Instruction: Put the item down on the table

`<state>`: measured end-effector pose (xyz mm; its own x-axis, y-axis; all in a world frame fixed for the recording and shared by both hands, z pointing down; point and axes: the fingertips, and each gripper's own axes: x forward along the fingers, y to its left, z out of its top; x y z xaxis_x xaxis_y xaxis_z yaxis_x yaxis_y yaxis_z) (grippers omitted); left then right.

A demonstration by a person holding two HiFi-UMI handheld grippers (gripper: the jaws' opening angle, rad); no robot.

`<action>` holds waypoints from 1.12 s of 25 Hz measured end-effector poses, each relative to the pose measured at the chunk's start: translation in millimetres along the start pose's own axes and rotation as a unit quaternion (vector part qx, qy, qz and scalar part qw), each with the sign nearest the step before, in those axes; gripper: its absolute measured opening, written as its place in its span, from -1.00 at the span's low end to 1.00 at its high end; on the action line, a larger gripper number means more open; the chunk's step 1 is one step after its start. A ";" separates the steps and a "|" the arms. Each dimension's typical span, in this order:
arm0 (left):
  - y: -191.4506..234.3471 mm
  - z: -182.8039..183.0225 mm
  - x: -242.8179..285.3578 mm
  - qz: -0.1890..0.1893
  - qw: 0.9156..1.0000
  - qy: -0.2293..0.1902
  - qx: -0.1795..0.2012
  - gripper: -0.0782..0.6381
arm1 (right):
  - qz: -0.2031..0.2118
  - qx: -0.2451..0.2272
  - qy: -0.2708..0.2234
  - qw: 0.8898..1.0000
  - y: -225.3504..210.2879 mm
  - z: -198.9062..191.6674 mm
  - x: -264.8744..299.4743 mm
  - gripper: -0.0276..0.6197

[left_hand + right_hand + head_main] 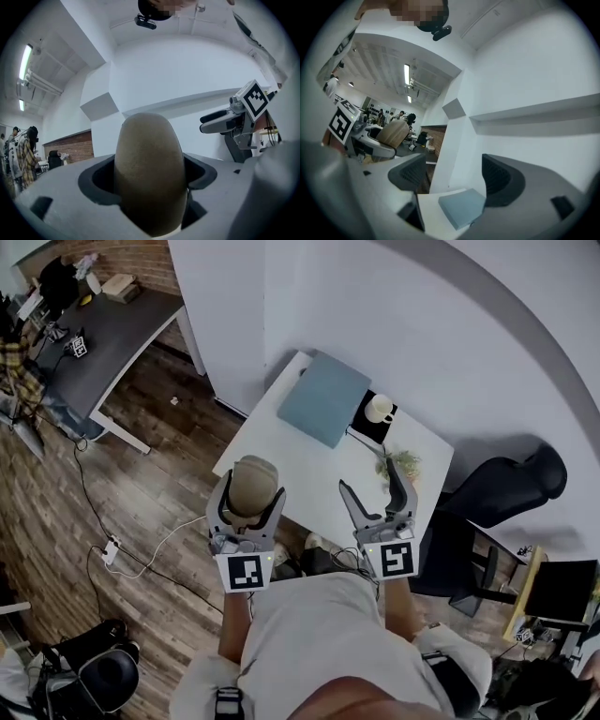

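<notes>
- Wood-plank flooring runs round a white table (305, 470) that stands against a white wall, with a grey desk (103, 334) well off to the left and a black chair (497, 488) at the table's right.
- On the table's far end lies a blue-grey pad (324, 397). Just beside it a white cup (379, 409) sits on a black mat (364, 430), and a small plant (399, 465) is near the right edge.
- The left gripper (252, 491) is clamped on a tan egg-shaped item (149, 173), both jaws pressed to its sides. The item stands upright between them, and from the head view it is over the table's near left edge.
- The right gripper (454, 180) has its jaws wide apart with nothing in them. The pad and the table show through the gap.
</notes>
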<state>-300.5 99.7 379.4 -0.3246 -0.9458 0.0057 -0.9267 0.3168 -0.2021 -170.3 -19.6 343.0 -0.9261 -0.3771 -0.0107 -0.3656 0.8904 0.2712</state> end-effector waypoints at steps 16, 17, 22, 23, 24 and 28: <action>-37.8 7.9 97.2 -0.052 0.999 0.001 0.011 0.34 | -0.055 0.017 0.002 0.998 -86.7 -33.6 22.7 0.24; -41.0 9.9 103.3 -0.053 0.999 0.000 0.011 0.34 | -0.059 0.019 0.001 0.998 -93.5 -34.5 22.0 0.24; -65.8 20.7 133.8 -0.064 0.998 -0.001 0.013 0.34 | -0.081 0.020 -0.006 0.996 -132.9 -42.7 11.5 0.24; -71.2 23.0 138.8 -0.066 0.998 -0.002 0.018 0.34 | -0.084 0.022 -0.007 0.996 -139.2 -45.6 8.9 0.24; -76.5 25.1 143.2 -0.068 0.997 -0.003 0.024 0.34 | -0.087 0.024 -0.007 0.996 -144.4 -48.4 6.6 0.24; -94.0 31.8 156.8 -0.069 0.997 -0.008 0.027 0.34 | -0.088 0.032 -0.008 0.996 -158.3 -56.2 -0.5 0.24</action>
<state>-258.2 -80.6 368.1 -0.1903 -0.9815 0.0213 -0.9508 0.1788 -0.2531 -106.8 -174.7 354.2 -0.8482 -0.5254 -0.0672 -0.5272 0.8254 0.2020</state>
